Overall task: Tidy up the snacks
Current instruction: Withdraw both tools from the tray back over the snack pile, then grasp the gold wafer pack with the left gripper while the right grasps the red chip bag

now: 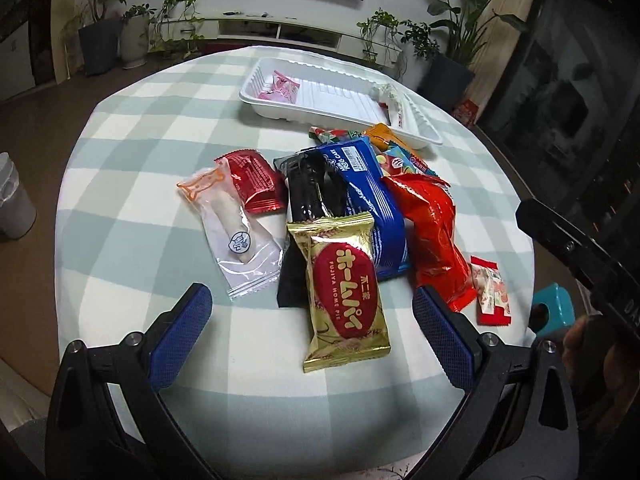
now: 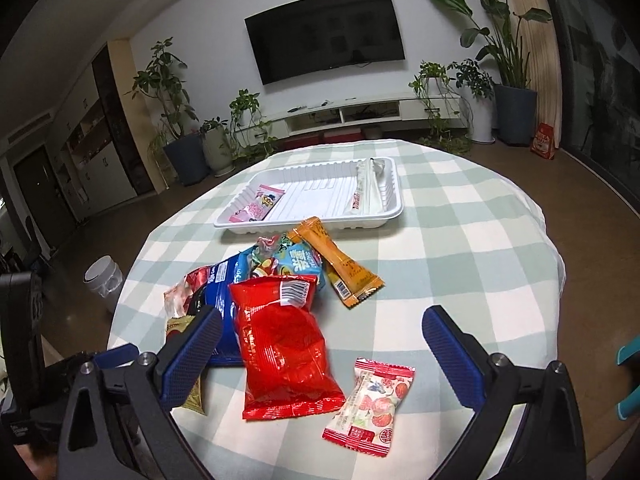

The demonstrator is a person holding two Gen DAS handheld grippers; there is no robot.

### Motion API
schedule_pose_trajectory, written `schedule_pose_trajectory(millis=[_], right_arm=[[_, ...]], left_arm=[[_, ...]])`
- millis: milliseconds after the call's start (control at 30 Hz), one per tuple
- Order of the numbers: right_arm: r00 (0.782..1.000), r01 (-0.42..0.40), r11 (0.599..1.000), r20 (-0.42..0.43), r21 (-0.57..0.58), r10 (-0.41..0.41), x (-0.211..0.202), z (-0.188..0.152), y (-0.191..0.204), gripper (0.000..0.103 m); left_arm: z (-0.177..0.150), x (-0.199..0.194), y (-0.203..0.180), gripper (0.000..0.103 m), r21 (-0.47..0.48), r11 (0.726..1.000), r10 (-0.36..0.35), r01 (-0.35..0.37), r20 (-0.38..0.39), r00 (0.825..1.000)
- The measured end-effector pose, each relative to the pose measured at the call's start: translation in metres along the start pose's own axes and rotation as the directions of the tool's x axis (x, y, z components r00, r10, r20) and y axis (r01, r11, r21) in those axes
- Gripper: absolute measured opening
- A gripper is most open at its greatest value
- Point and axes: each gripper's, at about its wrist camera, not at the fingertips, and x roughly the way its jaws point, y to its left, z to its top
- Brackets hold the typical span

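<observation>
A heap of snack packets lies mid-table. Nearest my open left gripper (image 1: 312, 312) is a gold pie packet (image 1: 344, 300), its lower end between the blue pads, untouched. Behind it lie a black packet (image 1: 310, 188), a blue packet (image 1: 376, 200), a clear packet (image 1: 236, 232) and a dark red one (image 1: 254, 180). My open right gripper (image 2: 324, 344) hovers over a red bag (image 2: 280, 344) and a small red-and-white candy packet (image 2: 370, 406). An orange stick pack (image 2: 340, 264) lies beyond. The white tray (image 2: 394, 204) holds a pink packet (image 2: 260, 202) and a clear-wrapped item (image 2: 366, 190).
The round table (image 2: 460, 240) wears a green-and-white checked cloth and drops off on all sides. A white bin (image 2: 102, 280) stands on the floor at left, a teal stool (image 1: 554, 308) at right. Potted plants, a TV and a low cabinet line the far wall.
</observation>
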Motion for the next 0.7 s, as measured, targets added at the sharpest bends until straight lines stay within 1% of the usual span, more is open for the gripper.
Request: schedule_pose_trajectory(millis=[100, 167, 233, 300, 400, 433, 500, 700], right_arm=[[1.0, -0.002, 1.0, -0.004, -0.007, 0.002, 0.001, 0.0, 0.002, 0.103], [1.0, 0.002, 1.0, -0.014, -0.009, -0.002, 0.003, -0.001, 0.001, 0.103], [1.0, 0.003, 1.0, -0.017, -0.009, -0.003, 0.004, -0.001, 0.001, 0.102], [1.0, 0.002, 1.0, -0.014, -0.009, -0.002, 0.004, -0.001, 0.001, 0.102], [1.0, 0.003, 1.0, -0.016, -0.01, -0.003, 0.005, -0.002, 0.001, 0.102], [1.0, 0.003, 1.0, -0.018, -0.01, -0.003, 0.005, -0.002, 0.001, 0.102], [1.0, 0.003, 1.0, -0.015, -0.011, -0.004, 0.005, -0.002, 0.001, 0.101], [1.0, 0.006, 1.0, -0.019, -0.021, -0.007, 0.006, -0.003, 0.002, 0.1]], left_arm=[[0.004, 0.007, -0.008, 0.101, 0.032, 0.999, 0.014, -0.014, -0.025, 1.0], [0.004, 0.011, -0.013, 0.097, 0.044, 0.999, 0.016, -0.015, -0.036, 0.999], [0.005, 0.018, -0.012, 0.074, 0.033, 0.999, 0.006, -0.005, -0.053, 0.999], [0.005, 0.023, -0.009, 0.064, 0.019, 1.0, -0.008, 0.009, -0.074, 0.997], [0.002, 0.026, -0.006, 0.063, 0.009, 1.0, -0.004, 0.005, -0.079, 0.997], [0.002, 0.026, -0.005, 0.058, 0.007, 1.0, -0.008, 0.009, -0.075, 0.997], [0.003, 0.027, -0.004, 0.051, 0.008, 1.0, -0.012, 0.013, -0.076, 0.997], [0.002, 0.026, 0.002, 0.048, 0.008, 0.999, -0.04, 0.041, -0.072, 0.997]])
